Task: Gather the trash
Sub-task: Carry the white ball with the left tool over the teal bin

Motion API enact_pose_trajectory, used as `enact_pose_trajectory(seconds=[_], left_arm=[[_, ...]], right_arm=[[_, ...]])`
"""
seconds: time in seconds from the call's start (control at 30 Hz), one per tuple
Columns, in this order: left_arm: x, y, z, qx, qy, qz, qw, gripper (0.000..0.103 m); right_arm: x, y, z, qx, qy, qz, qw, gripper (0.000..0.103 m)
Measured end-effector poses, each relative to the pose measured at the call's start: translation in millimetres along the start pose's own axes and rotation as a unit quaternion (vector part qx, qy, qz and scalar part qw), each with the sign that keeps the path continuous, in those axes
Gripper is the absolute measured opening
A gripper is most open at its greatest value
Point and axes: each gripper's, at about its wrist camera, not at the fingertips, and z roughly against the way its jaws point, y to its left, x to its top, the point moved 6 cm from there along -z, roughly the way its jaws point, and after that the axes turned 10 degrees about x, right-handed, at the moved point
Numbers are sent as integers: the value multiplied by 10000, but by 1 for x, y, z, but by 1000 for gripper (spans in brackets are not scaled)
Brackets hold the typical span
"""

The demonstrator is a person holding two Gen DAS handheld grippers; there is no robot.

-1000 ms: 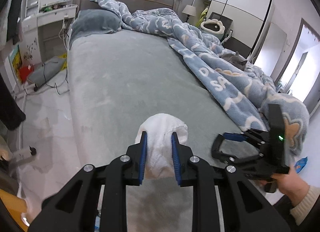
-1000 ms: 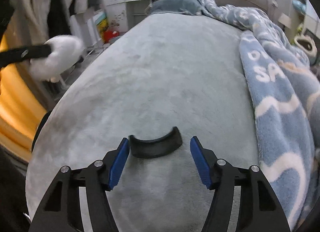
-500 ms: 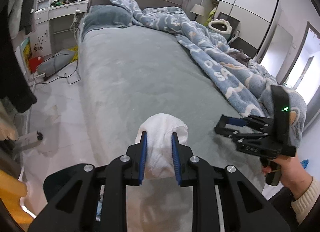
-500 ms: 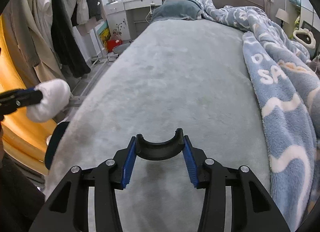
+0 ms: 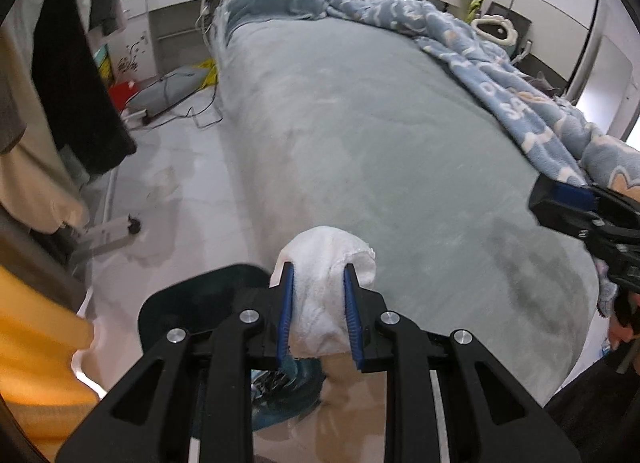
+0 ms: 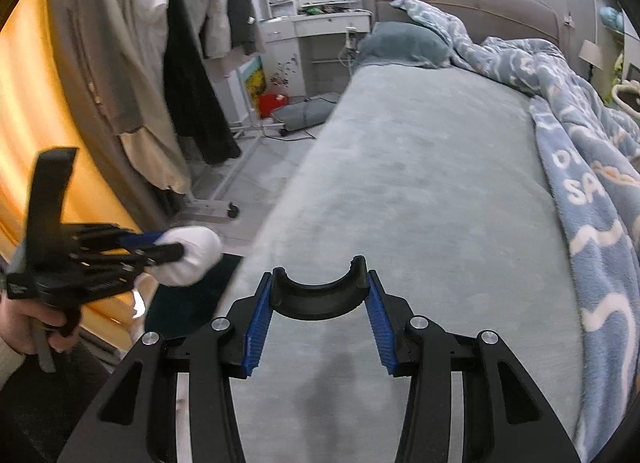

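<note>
My left gripper (image 5: 318,287) is shut on a crumpled white tissue wad (image 5: 326,263) and holds it in the air over the bed's near left corner; the wad also shows in the right wrist view (image 6: 192,257). Below it stands a dark bin (image 5: 192,303) with trash inside. My right gripper (image 6: 320,295) is shut on a curved black plastic piece (image 6: 320,297) and holds it above the grey-green bed (image 6: 420,183). The right gripper also shows at the right edge of the left wrist view (image 5: 568,203).
A blue patterned blanket (image 5: 500,75) lies along the bed's right side. Clothes hang on a rack (image 6: 192,63) to the left. A white dresser (image 6: 316,23), a red item (image 6: 270,103) and cables lie on the floor beside the bed.
The left gripper has moved left and back with the tissue, now over the bin at the bed's corner. The right gripper closed on the black piece and lifted it off the bed.
</note>
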Motion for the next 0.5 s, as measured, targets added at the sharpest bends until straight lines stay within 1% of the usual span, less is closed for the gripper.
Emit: enact_pose_trajectory(seconds=[0.07, 0.33, 0.5], left_arm=[[-7, 7, -2, 98, 84, 21, 9999, 26], [-26, 31, -12, 255, 389, 185, 9987, 26], [-33, 54, -21, 309, 609, 458, 9966, 26]], right_arm=[[2, 9, 0, 64, -48, -22, 10000, 46], [11, 44, -3, 305, -149, -40, 9994, 46], [14, 60, -9, 444, -179, -62, 9988, 46]])
